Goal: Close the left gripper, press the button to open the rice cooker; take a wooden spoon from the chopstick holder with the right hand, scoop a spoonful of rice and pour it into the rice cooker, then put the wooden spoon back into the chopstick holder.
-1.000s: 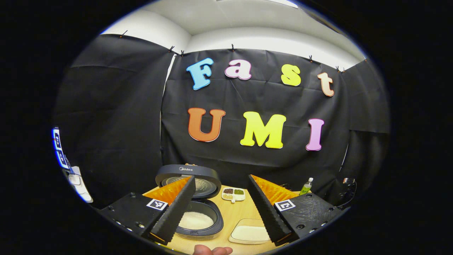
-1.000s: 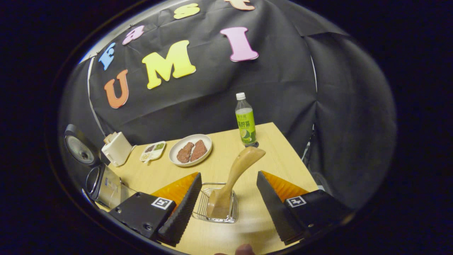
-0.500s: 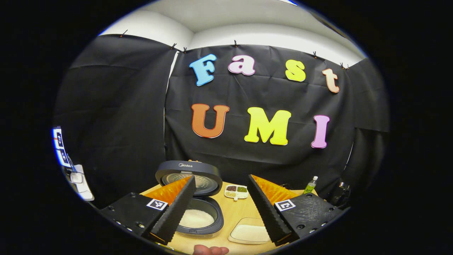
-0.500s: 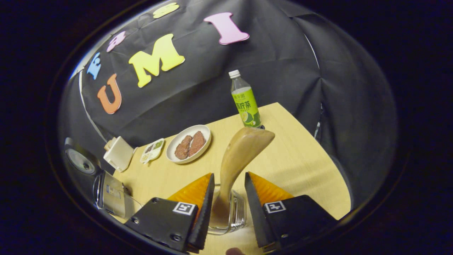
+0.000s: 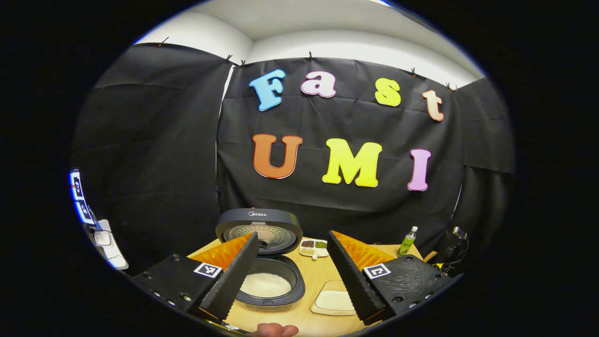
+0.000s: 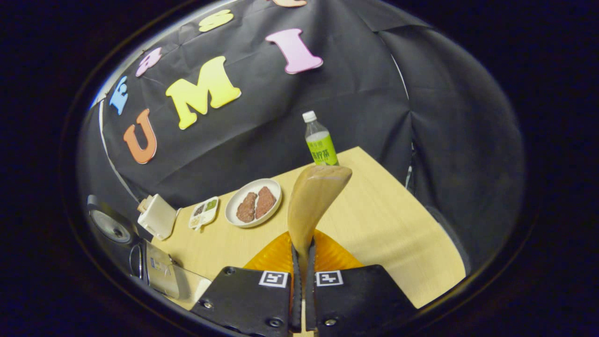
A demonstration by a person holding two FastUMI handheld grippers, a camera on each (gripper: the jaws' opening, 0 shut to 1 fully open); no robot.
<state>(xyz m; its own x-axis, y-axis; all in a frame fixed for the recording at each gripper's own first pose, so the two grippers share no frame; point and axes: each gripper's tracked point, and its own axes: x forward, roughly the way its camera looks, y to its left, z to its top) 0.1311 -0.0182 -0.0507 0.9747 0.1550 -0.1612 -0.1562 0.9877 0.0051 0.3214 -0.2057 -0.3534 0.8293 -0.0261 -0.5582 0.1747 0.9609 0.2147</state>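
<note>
Wooden spoon (image 6: 312, 201) is standing clamped between the two fingers of the right gripper (image 6: 303, 262), both fingers pressing on its handle while its broad end is rising above them. Taking the rice cooker (image 5: 270, 276) as the landmark in the left gripper view, its lid (image 5: 260, 227) is standing raised behind the pot, and white rice is lying inside the pot. The left gripper (image 5: 292, 276) is hovering in front of the rice cooker with its fingers spread wide and gripping nothing. A shallow dish of rice (image 5: 336, 302) is sitting on the table (image 5: 314, 274) just to the right of the rice cooker, and a small divided tray (image 5: 314, 247) is lying behind and to the right of it. A green-labelled bottle (image 5: 406, 241) is standing well to the right of the rice cooker, near the table's far edge. In the right gripper view, the rice cooker (image 6: 140, 262) is showing at the far left, with a white box (image 6: 157, 217) just beyond it, then the divided tray (image 6: 204, 213) and a plate carrying two brown patties (image 6: 253, 202). The bottle (image 6: 320, 140) is standing behind the spoon's broad end.
</note>
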